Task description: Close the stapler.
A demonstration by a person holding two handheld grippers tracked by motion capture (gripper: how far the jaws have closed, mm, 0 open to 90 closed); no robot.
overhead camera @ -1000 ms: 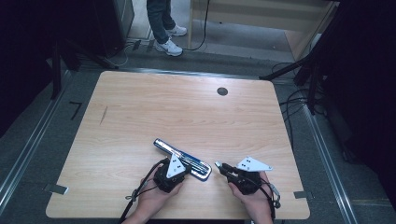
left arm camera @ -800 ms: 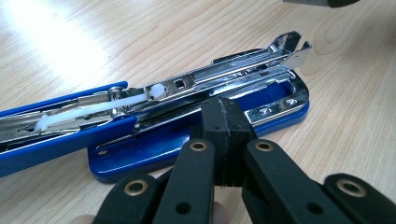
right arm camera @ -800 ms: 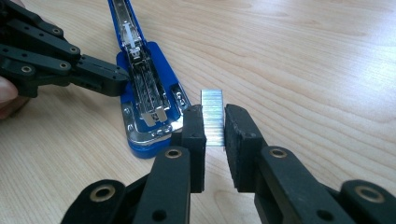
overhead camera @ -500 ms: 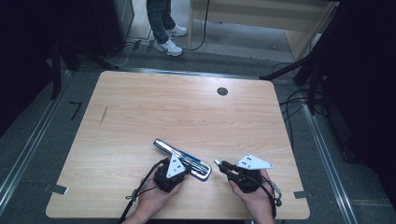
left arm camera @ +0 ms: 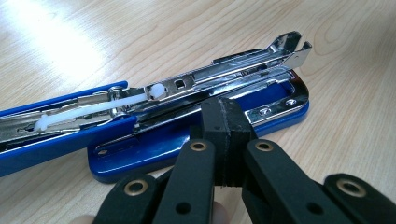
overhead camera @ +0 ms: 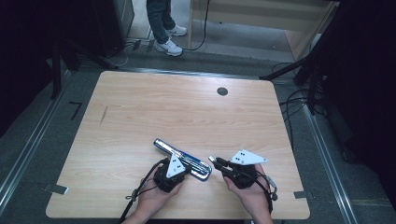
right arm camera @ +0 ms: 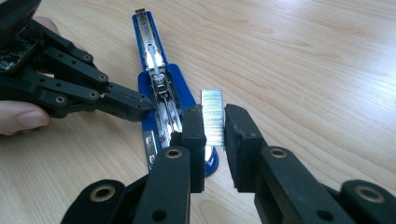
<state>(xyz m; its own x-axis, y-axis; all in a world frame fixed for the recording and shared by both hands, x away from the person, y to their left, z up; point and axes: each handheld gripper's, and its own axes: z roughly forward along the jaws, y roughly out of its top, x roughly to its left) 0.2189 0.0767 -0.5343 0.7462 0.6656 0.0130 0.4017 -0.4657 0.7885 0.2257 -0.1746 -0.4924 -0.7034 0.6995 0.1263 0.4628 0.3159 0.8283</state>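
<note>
My left gripper point(left arm camera: 223, 135) pinched closed against the open blue stapler point(overhead camera: 183, 158), its metal channel bare, my right gripper point(right arm camera: 215, 135) clamping a staple strip point(right arm camera: 213, 116), nothing shifted since before.

The stapler point(left arm camera: 196, 107) runs off the left edge of the left gripper view, its far end cut off. There the left gripper point(left arm camera: 228, 126) hides part of its blue base. In the right gripper view the right gripper point(right arm camera: 215, 130) covers the lower part of the staple strip point(right arm camera: 212, 116) and the stapler's near end. In the high view the strip is too small to tell.
</note>
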